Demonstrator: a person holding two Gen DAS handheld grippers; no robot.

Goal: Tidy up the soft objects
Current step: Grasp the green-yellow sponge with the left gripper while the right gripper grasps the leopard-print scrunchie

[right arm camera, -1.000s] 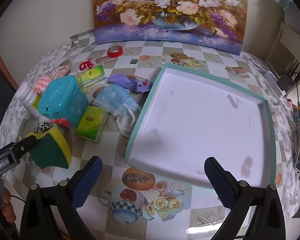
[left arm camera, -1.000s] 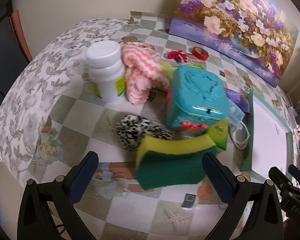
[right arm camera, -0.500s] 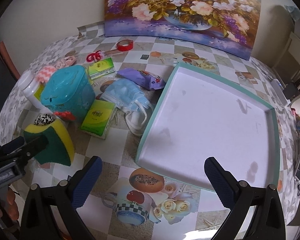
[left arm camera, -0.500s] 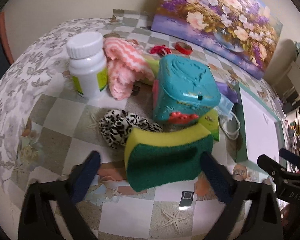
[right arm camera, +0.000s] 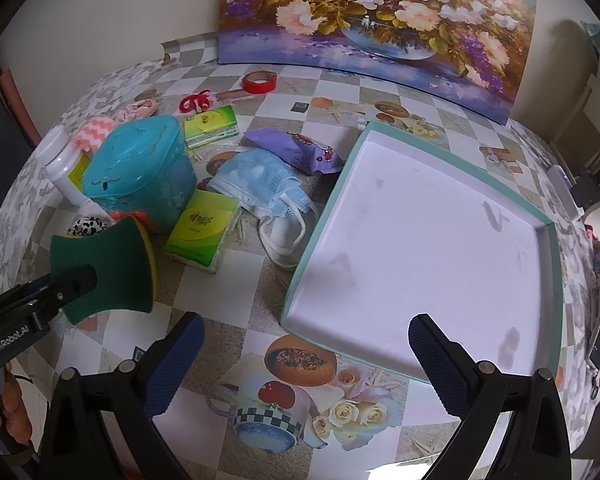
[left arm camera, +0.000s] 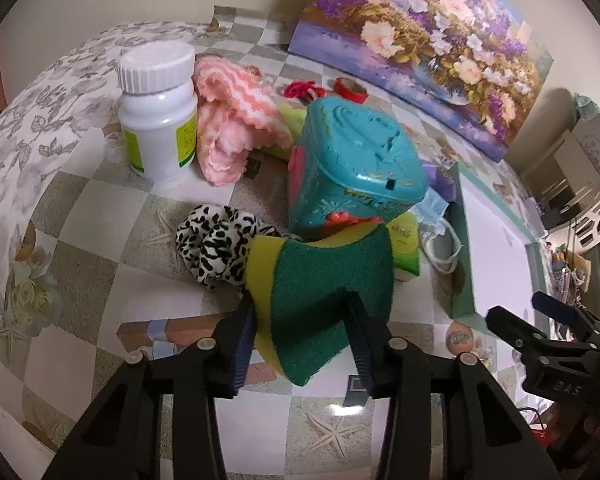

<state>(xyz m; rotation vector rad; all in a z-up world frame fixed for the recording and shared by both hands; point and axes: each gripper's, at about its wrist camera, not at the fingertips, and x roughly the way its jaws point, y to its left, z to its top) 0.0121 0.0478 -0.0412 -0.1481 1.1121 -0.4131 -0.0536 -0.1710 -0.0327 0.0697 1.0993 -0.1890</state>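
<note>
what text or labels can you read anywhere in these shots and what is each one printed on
"GenRobot.AI": on the body of the left gripper, seen from the right wrist.
"DAS": on the body of the right gripper, seen from the left wrist; any further letters are hidden.
Green tissue pack: a logo and small print, too blurred to read.
White pill bottle: green label text too small to read.
Purple packet: cartoon print, no legible words.

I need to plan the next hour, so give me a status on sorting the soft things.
Done: nothing yet; the tray holds nothing. In hand: the left tongs are closing on the green and yellow sponge, visibly pinching it in. The right tongs are open, over the tray's near edge. Left: the leopard scrunchie, pink knit cloth, blue face mask and tissue packs lie on the table.
</note>
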